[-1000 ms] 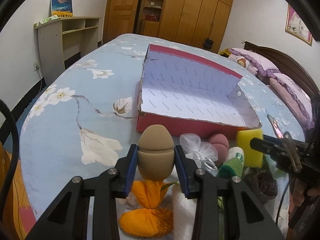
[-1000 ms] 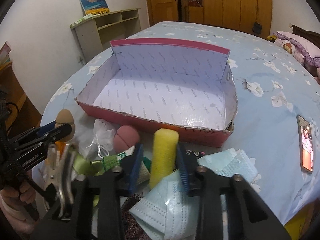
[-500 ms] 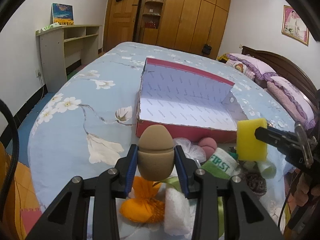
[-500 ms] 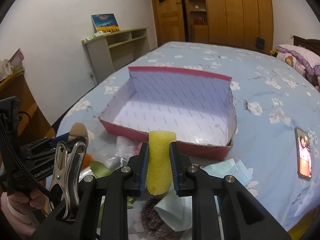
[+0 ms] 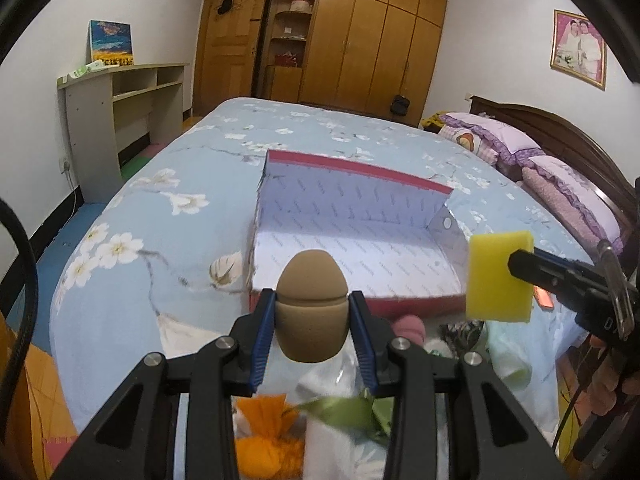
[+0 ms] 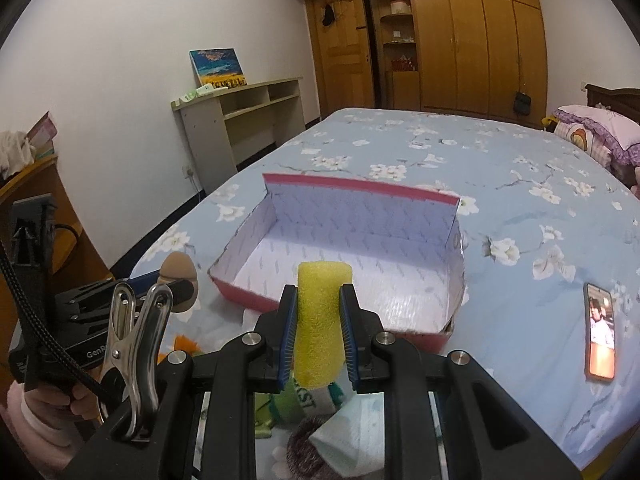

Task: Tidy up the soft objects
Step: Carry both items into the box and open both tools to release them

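My left gripper [image 5: 312,320] is shut on a tan egg-shaped sponge [image 5: 313,304], held above the bed in front of the box's near wall. My right gripper [image 6: 318,320] is shut on a yellow foam sponge [image 6: 322,316] that stands upright between the pads. The same yellow foam sponge [image 5: 500,276] shows at the right of the left wrist view. An open pink box [image 6: 248,292] with a white patterned lining lies empty on the bed ahead of both grippers. Below them lie an orange cloth bundle [image 5: 268,444], a pink sponge [image 5: 408,326], a green-and-white roll [image 6: 316,396] and light blue masks [image 6: 352,436].
The floral blue bedspread [image 5: 140,280] stretches around the box. A phone [image 6: 600,336] lies face up on the bed to the right. Pillows [image 5: 560,184] lie at the headboard, with a shelf desk [image 5: 116,112] by the left wall and wardrobes behind.
Both grippers have risen above the pile with their sponges. The right gripper's pads closed tighter on the yellow sponge and lifted it off the pile. The box now sits lower and farther in both views.
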`<state>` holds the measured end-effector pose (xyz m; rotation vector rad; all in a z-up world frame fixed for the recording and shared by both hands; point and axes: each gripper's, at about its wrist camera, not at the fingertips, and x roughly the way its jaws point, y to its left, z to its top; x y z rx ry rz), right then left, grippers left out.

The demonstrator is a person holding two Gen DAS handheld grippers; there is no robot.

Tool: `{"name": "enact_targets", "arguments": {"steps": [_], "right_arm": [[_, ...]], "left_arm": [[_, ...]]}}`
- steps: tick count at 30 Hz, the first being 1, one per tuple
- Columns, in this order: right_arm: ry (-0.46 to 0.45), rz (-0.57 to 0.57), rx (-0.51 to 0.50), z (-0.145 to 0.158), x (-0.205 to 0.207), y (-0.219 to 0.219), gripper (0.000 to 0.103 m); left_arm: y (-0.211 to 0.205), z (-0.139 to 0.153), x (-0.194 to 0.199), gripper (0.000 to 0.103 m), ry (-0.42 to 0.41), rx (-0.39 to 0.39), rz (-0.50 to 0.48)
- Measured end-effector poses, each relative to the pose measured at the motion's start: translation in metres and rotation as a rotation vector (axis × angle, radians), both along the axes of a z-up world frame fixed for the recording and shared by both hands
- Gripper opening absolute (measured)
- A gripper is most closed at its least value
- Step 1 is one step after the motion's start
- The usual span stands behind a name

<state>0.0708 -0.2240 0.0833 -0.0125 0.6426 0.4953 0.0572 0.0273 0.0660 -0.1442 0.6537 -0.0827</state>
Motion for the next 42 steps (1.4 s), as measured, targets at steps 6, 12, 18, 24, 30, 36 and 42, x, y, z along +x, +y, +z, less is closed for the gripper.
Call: {"name": "enact_targets", "arguments": {"steps": [6, 12, 18, 24, 30, 36, 42], "right_arm": [[0.001, -0.015, -0.005, 0.002, 0.018, -0.003, 0.022], [0.018, -0.038, -0.017, -0.003, 0.044, -0.008, 0.022], [0.031, -0.053, -0.030, -0.008, 0.074, -0.010, 0.022], [0.066, -0.065, -0.020, -0.020, 0.109, -0.009, 0.022], [0.099, -0.071, -0.014, -0.034, 0.131, -0.007, 0.022], [0.129, -0.069, 0.000, -0.048, 0.148, -0.008, 0.022], [0.151, -0.089, -0.016, -0.060, 0.161, -0.010, 0.022]], "left_arm": [[-0.007, 0.005, 0.022, 0.038, -0.004, 0.019, -0.018], [-0.008, 0.002, 0.045, 0.038, 0.006, 0.032, -0.026], [-0.010, -0.010, 0.074, 0.038, 0.038, 0.038, -0.032], [-0.011, -0.023, 0.099, 0.038, 0.067, 0.045, -0.032], [-0.012, -0.036, 0.114, 0.038, 0.096, 0.049, -0.031], [-0.014, -0.048, 0.125, 0.038, 0.127, 0.048, -0.035], [-0.016, -0.057, 0.132, 0.039, 0.156, 0.042, -0.043]]}}
